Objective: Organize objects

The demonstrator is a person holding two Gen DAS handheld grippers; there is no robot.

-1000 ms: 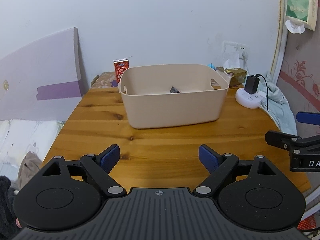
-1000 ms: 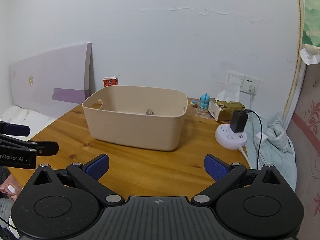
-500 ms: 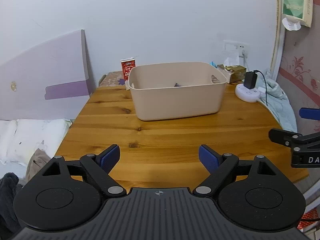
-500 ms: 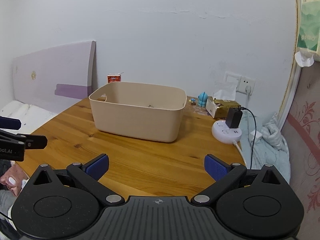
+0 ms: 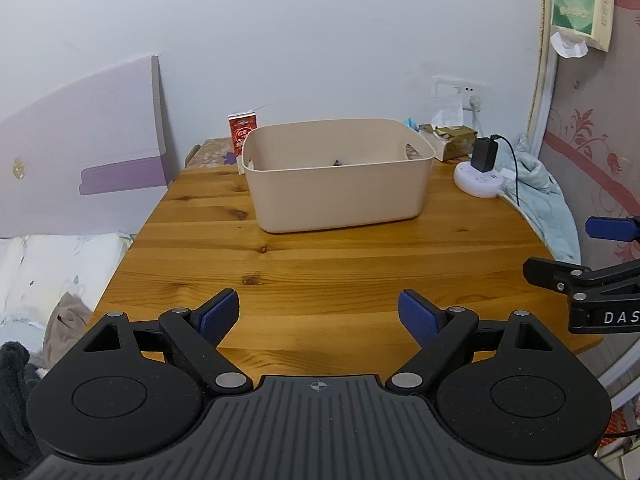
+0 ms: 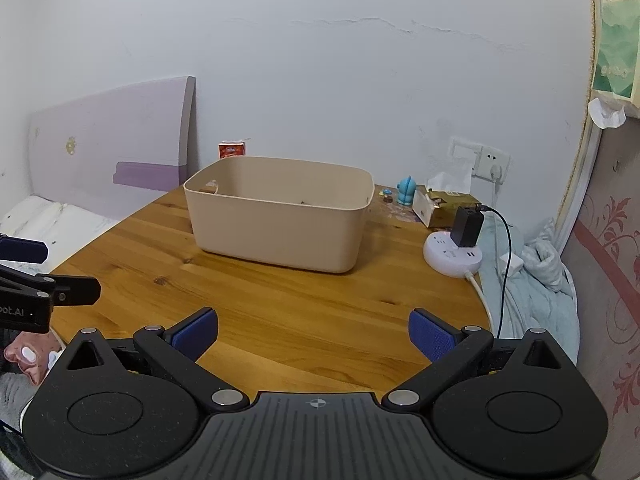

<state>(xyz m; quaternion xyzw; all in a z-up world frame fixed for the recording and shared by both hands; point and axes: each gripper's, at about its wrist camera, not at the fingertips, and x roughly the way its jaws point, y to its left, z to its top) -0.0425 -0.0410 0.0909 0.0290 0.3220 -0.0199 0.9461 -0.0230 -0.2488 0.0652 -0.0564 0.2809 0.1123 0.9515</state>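
Well short of the bin [image 5: 340, 184] on the table [image 5: 328, 272], left gripper [image 5: 319, 312] and right gripper [image 6: 314, 334] spread apart, holding nothing. Inside the bin, one small dark item [image 5: 337, 162] barely visible. Behind the bin, carton [image 5: 242, 133], figurine [image 6: 406, 190] and tissue box [image 6: 444, 210] apparently left to sort.

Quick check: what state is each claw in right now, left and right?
Left claw: open, holding nothing, above the wooden table.
Right claw: open, holding nothing, facing the beige bin.
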